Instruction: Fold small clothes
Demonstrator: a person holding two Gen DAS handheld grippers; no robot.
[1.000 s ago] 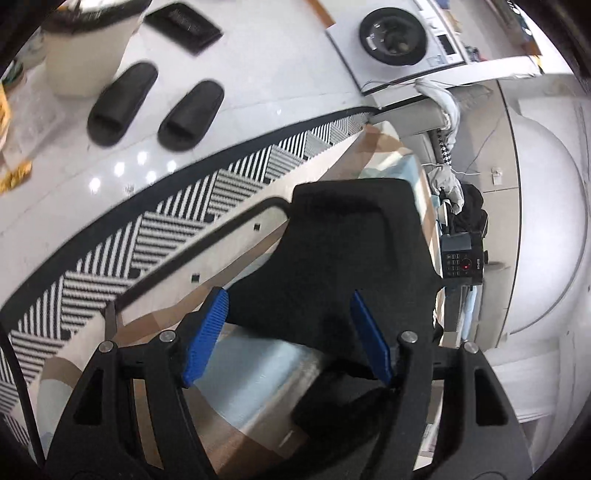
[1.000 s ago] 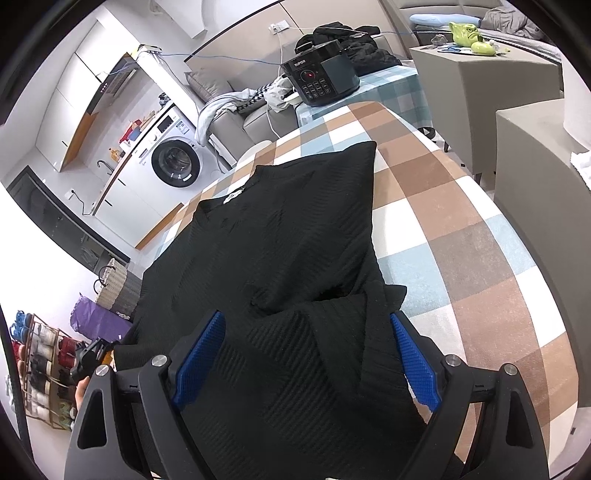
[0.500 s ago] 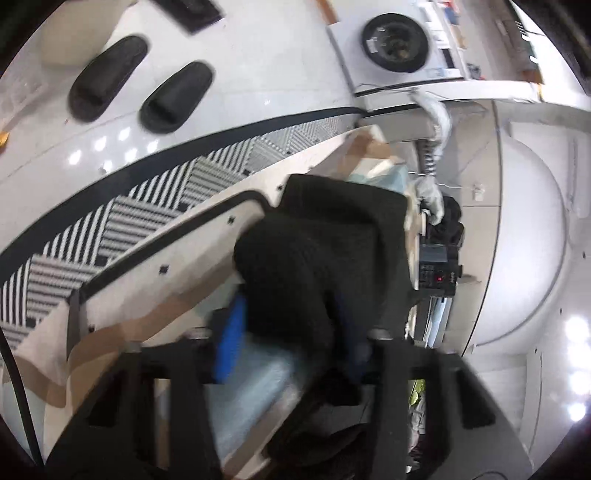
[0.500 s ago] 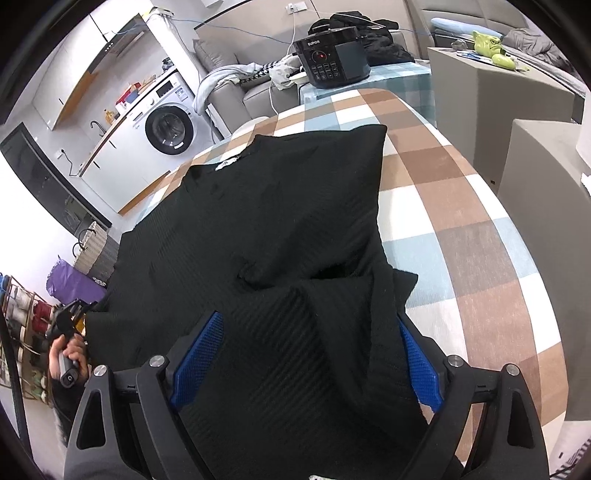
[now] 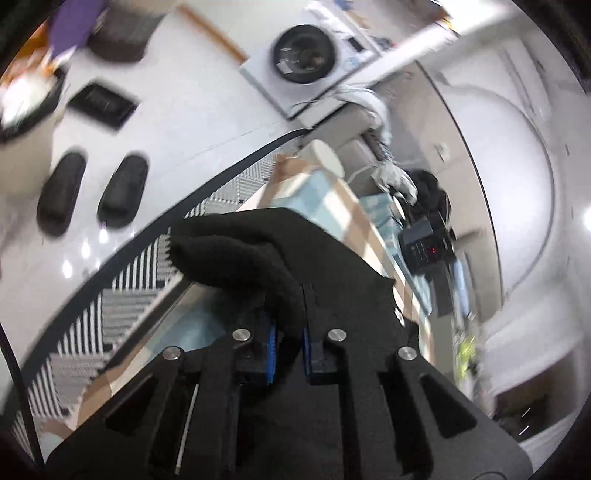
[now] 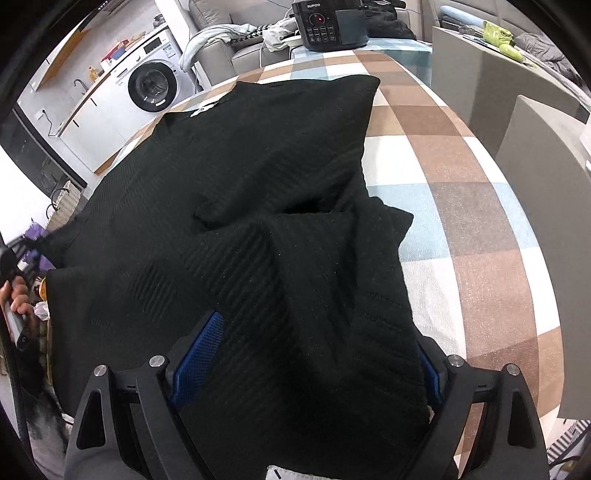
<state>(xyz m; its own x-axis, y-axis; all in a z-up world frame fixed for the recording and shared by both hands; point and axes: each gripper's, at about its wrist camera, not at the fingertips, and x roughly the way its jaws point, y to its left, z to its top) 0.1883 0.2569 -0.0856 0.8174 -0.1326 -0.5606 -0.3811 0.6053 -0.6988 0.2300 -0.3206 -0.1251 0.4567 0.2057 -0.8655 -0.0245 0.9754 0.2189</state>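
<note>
A black knit sweater [image 6: 258,158] lies spread on the checked tablecloth [image 6: 461,221], with one part folded over itself near me. In the left wrist view my left gripper [image 5: 288,325] is closing, and its blue pads pinch a bunched edge of the sweater [image 5: 229,254] and hold it above the table edge. My right gripper [image 6: 314,354] stands open low over the folded part, whose fabric fills the gap between its fingers [image 6: 199,350]. At the far left of the right wrist view a hand [image 6: 18,295] holds the left gripper at the sweater's side.
A black cooker [image 6: 325,22] stands at the table's far end. Grey cabinets [image 6: 498,85] flank the table on the right. On the floor lie a washing machine [image 6: 151,86], two black slippers [image 5: 92,192] and a striped rug [image 5: 122,295].
My left gripper went from open around the sweater's edge to pinching it, then rose with the fabric. My right gripper sank closer to the folded part, still open.
</note>
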